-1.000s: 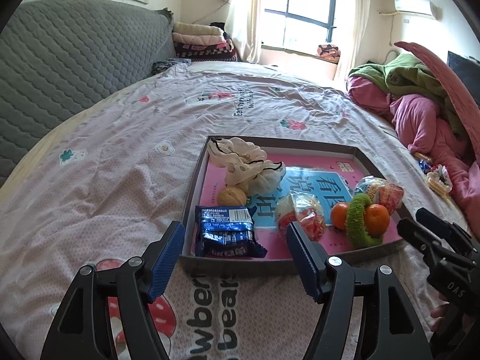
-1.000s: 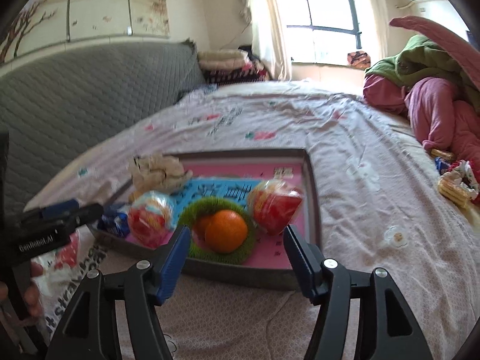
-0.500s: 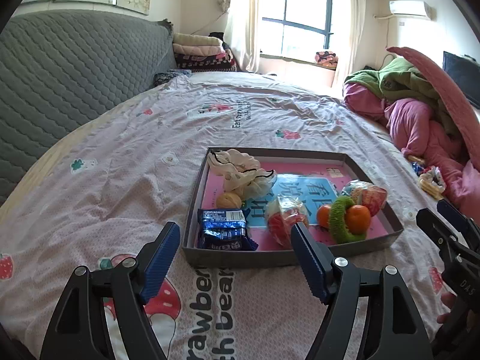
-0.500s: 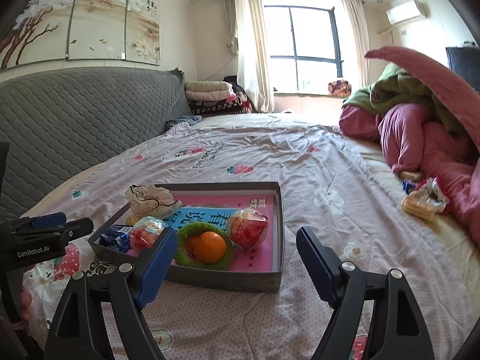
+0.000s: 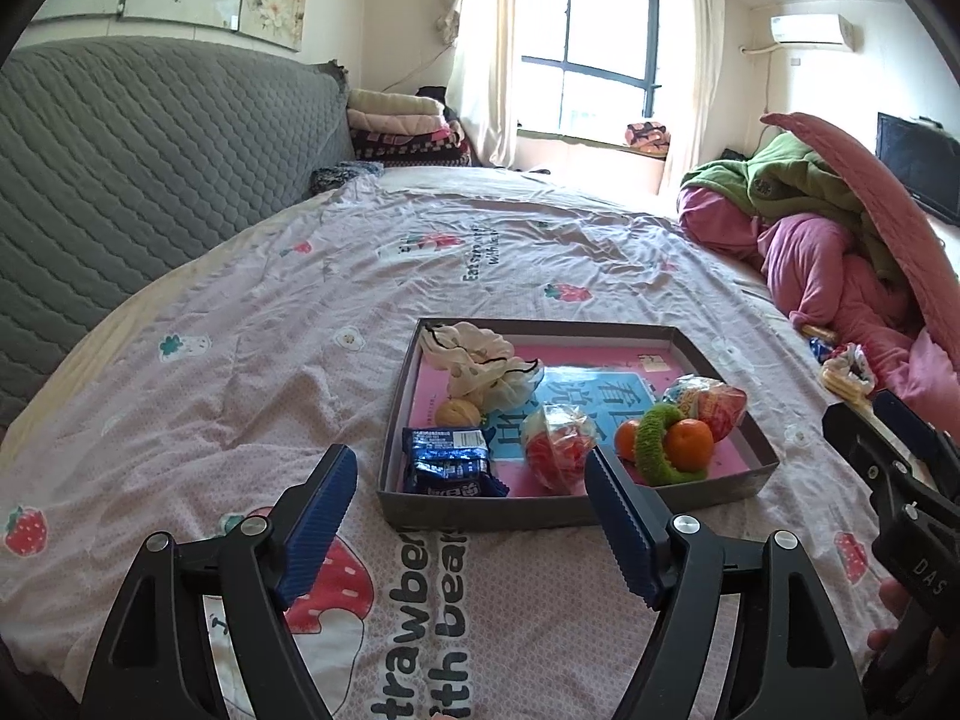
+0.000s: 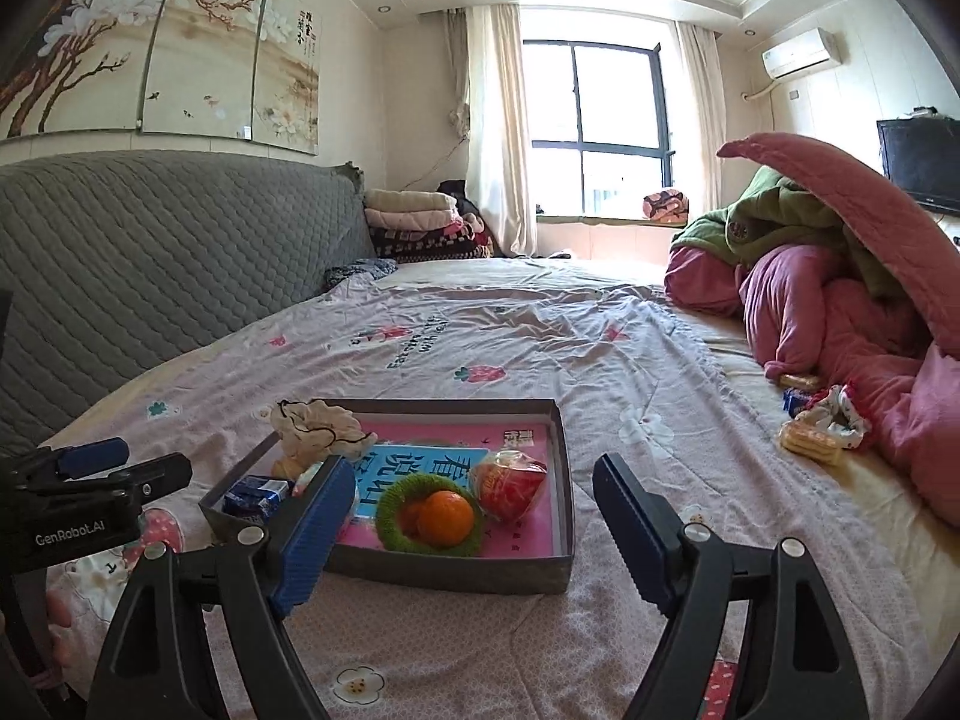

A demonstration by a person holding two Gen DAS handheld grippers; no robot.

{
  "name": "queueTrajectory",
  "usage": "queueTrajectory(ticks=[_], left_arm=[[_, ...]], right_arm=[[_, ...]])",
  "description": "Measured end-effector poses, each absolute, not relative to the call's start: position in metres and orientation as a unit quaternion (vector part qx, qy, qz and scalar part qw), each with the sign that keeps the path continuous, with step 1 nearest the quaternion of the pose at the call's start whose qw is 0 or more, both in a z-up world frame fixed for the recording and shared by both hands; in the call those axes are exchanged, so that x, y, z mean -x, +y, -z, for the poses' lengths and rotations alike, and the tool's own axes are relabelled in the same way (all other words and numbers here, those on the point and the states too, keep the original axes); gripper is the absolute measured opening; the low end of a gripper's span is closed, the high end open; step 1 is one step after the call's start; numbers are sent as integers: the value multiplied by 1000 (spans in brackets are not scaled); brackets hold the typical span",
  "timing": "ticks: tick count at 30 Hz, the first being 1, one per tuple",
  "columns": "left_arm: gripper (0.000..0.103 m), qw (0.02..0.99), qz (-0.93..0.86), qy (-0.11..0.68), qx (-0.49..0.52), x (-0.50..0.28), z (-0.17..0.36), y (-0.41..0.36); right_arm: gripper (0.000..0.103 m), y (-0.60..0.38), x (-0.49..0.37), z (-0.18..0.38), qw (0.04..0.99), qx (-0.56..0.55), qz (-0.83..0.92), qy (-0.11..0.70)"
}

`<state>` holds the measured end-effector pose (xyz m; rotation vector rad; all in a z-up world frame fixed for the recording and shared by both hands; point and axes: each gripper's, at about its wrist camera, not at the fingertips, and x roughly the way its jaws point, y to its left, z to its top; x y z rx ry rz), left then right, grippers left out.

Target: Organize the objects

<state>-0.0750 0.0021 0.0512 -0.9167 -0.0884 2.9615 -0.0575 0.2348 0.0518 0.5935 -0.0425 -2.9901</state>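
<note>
tray: grey box on bedsheet, near centre
contents: blue snack pack near-left, cloth far-left, oranges in green ring right
L gripper: spread, empty, above sheet near tray
R gripper: spread, empty

A home bedroom: a wide bed under a strawberry-print sheet, a grey quilted headboard, folded blankets stacked by the curtained window, a heap of pink and green bedding, an air conditioner and a wall television.
</note>
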Motion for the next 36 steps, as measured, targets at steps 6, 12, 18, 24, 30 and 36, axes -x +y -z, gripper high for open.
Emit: queueTrajectory(ticks=[6,12,18,24,30,36], left_arm=[[80,10,-957,-20,291,65,-55,5],[80,15,-954,-19,298,59,-53,5],[80,14,-952,-21,306,54,-47,1],[80,21,-950,-17,310,53,-42,4],[80,35,-946,-18,321,53,-33,8],[80,34,-944,-12,327,50,-21,10]], right_arm=[[81,230,51,-54,39,-207,977,-11],[81,224,43,-53,39,-210,977,3],[81,208,37,-38,50,-219,974,17],[81,203,34,-29,61,-223,973,14],[81,202,37,-16,59,-233,970,25],[81,212,40,-4,49,-246,968,10]])
